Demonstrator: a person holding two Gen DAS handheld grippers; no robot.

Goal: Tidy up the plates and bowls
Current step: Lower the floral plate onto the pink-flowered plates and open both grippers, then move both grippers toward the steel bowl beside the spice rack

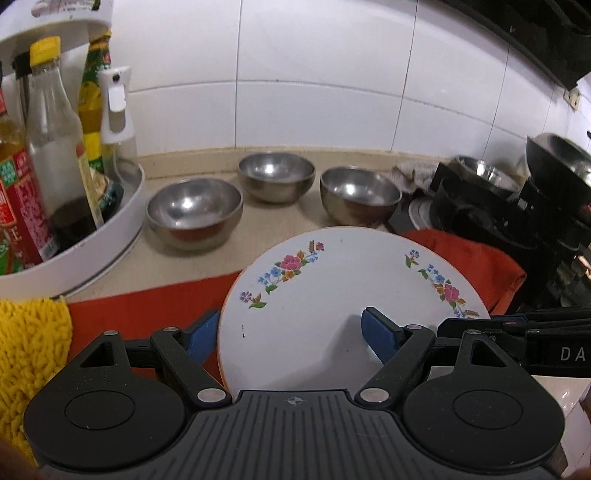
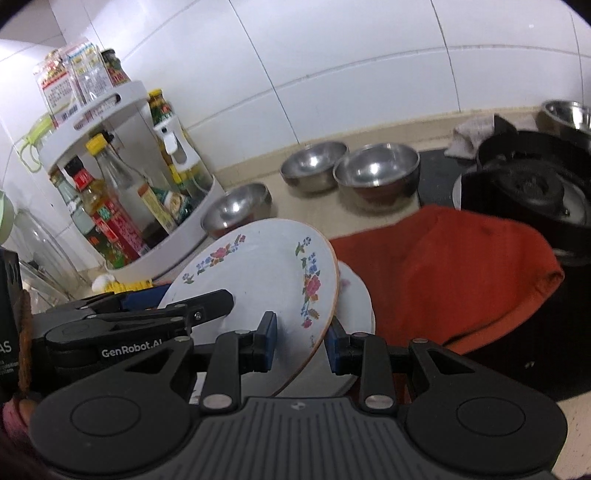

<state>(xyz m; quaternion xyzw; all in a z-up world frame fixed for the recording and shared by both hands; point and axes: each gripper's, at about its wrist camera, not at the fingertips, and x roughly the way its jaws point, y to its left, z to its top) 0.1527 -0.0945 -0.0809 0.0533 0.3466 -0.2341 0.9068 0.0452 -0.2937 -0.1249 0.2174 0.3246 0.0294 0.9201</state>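
"GenRobot.AI" stands on the left claw (image 2: 177, 314); "DA" on the right claw (image 1: 517, 328).

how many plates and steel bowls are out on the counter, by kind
floral plates: 2, one tilted in the right claw at, one beneath it
steel bowls: 4, at
total: 6

White glossy wall tiles (image 1: 295, 74) rise behind my beige counter (image 1: 221, 251), with thin dark grout lines and soft glare from overhead light. In the left corner stands a white two-tier rack (image 2: 125, 110) crowded with bottles. To my right sits a black stove (image 2: 517, 221), and a dark hood (image 1: 535, 33) hangs above.
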